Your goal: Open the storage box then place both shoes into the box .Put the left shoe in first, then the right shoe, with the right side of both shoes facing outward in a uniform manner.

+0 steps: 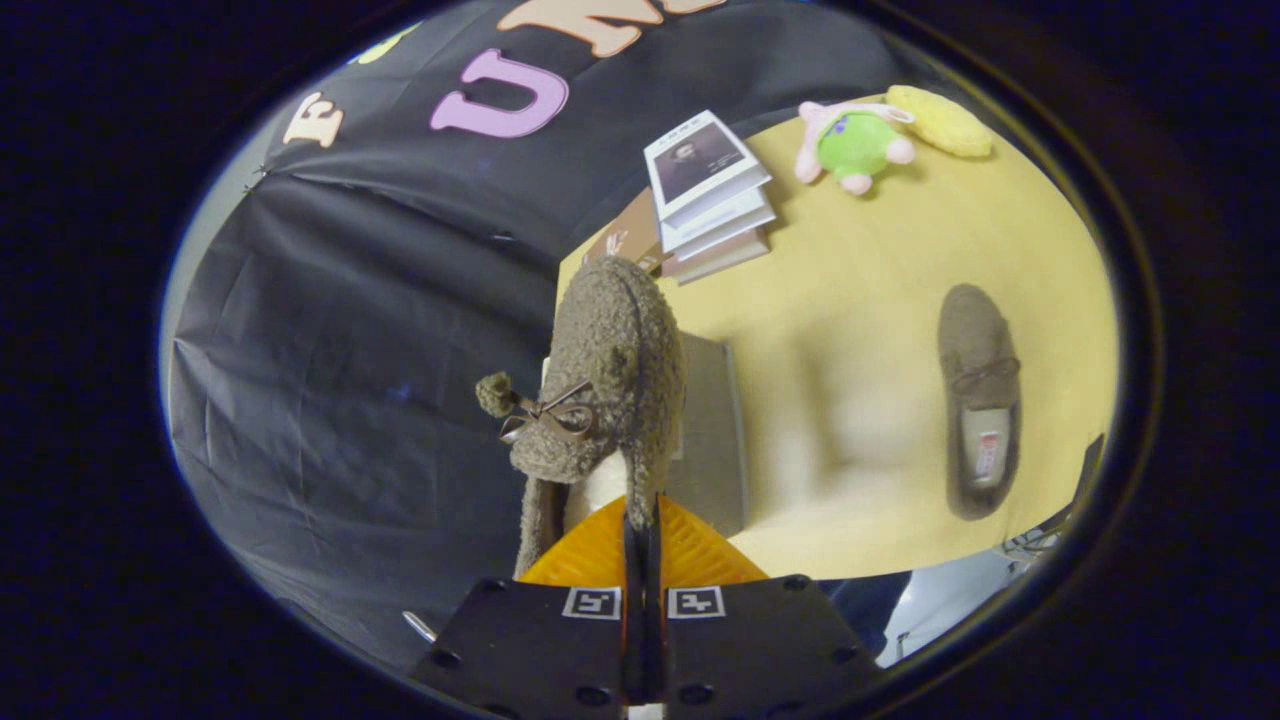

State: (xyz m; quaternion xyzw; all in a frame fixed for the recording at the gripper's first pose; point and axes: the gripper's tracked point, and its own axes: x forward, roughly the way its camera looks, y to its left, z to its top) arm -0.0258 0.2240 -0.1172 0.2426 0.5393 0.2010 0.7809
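1. Where my gripper (640, 535) meets the fuzzy brown shoe (598, 385), I see its two fingers pressed nearly together, clamped on the thin rim of the shoe's opening; the shoe hangs lifted, extending ahead of the fingers, its bow (550, 418) and pom-pom (495, 393) turned toward the black cloth wall.
2. Behind the held shoe, I make out a grey box-like slab (712, 440), presumably the storage box; whether it is open I cannot tell.
3. Well apart on the yellow table (850, 300), the second shoe (978, 400) lies flat, its opening facing up.
4. Beyond the held shoe sits a stack of books (712, 195).
5. Farther along rest a green plush toy (856, 145) and a yellow object (940, 122), just beside each other.
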